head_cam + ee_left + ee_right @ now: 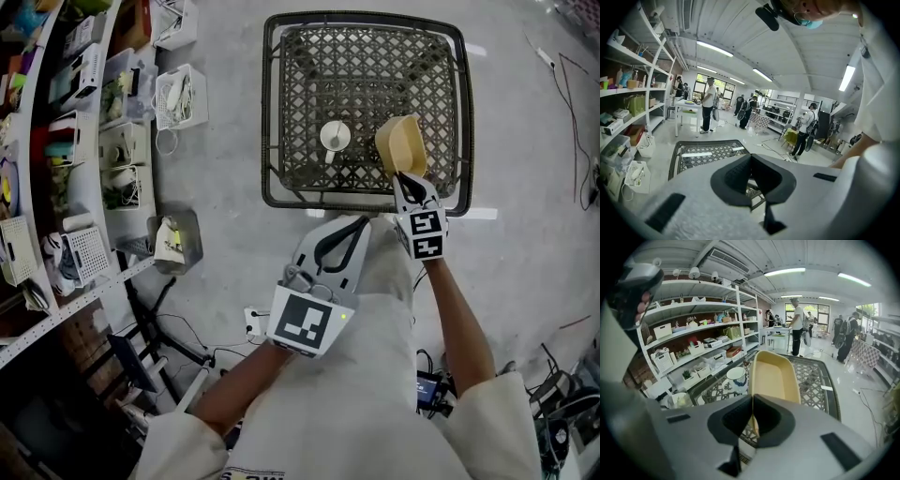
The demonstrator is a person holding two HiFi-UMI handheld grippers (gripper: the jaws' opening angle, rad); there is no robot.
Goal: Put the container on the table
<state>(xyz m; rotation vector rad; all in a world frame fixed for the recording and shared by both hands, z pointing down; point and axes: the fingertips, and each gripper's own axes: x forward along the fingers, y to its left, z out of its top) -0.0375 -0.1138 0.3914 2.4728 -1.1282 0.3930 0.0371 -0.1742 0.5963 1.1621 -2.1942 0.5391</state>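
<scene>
The right gripper [752,416] was clamped on the near rim of the yellow container [773,376], its jaws pinching the thin wall; the container stretched away from the jaws over the lattice table [272,112], close to the near edge and toward the near right corner; whether it touched the lattice could not be told; a white cup [335,137] stood just left of it, near the table's middle; the left gripper [751,161] hung short of the near edge, jaws together on nothing.
</scene>
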